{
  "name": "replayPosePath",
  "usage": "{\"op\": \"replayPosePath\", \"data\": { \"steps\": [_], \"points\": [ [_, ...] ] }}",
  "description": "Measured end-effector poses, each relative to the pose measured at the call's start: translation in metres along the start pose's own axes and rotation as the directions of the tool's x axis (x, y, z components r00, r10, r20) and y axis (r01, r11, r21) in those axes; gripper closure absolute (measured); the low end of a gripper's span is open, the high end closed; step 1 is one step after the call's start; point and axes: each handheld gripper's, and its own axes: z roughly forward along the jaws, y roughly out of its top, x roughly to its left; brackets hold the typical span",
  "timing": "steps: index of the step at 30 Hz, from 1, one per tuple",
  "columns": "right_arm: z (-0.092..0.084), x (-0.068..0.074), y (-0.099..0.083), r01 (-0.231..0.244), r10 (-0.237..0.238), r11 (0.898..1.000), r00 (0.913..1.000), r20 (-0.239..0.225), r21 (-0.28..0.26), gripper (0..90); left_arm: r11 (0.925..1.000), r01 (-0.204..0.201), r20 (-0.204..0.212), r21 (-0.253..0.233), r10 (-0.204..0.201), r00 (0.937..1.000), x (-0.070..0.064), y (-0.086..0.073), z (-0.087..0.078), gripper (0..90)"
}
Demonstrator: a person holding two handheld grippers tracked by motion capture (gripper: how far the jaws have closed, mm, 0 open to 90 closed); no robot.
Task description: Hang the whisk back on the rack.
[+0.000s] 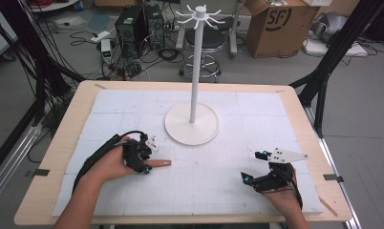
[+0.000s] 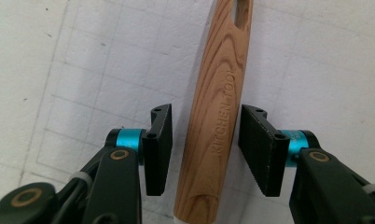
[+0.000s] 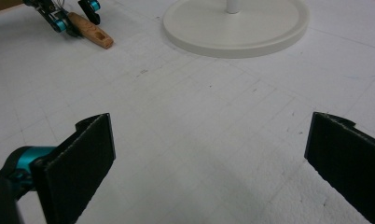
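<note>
High view: left gripper (image 1: 143,155) sits over a light-brown wooden utensil handle (image 1: 160,163) lying flat on the white gridded foam mat (image 1: 228,191), near the round base of the tall white hook stand (image 1: 192,125). Right gripper (image 1: 257,167) rests well apart, nr the mat's right side.

Left gripper view: jaws straddle the handle (image 2: 213,121), stamped "KITCHEN TOOL"; slim gaps both sides, pads not pressing yet. Hanging slot at far end.

Right gripper view: jaws wide apart, nothing btwn them; handle (image 3: 90,30) and stand base (image 3: 237,23) farther off.

Judgement: early stage – approach done; grip, lift and prob. hanging on the stand's hooks all left.
</note>
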Motion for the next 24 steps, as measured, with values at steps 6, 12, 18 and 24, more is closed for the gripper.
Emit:
{"op": "replayPosePath", "data": {
  "steps": [6, 12, 18, 24],
  "points": [
    [-0.001, 0.001, 0.002, 0.001, -0.001, 1.0, 1.0, -0.006, -0.01, 0.4, 0.9997, 0.025, 0.021, -0.006, -0.024, 0.9995, 0.005, -0.001, 0.0, 60.8],
    [-0.002, 0.0, 0.002, 0.002, -0.002, 1.0, 1.0, -0.005, -0.017, 0.4, 0.9998, -0.019, 0.006, 0.0, 0.019, 0.9998, -0.001, 0.001, 0.0, 67.2],
    [-0.003, 0.001, 0.003, 0.006, -0.007, 1.0, 1.0, -0.003, -0.02, 0.4, 0.9976, -0.068, -0.021, 0.011, 0.068, 0.9975, -0.008, 0.003, -0.001, 70.6],
    [-0.003, 0.001, 0.003, 0.001, -0.001, 1.0, 1.0, -0.004, -0.02, 0.4, 0.997, -0.07, -0.049, -0.031, 0.069, 0.9964, -0.011, 0.001, -0.01, 70.9]
  ]
}}
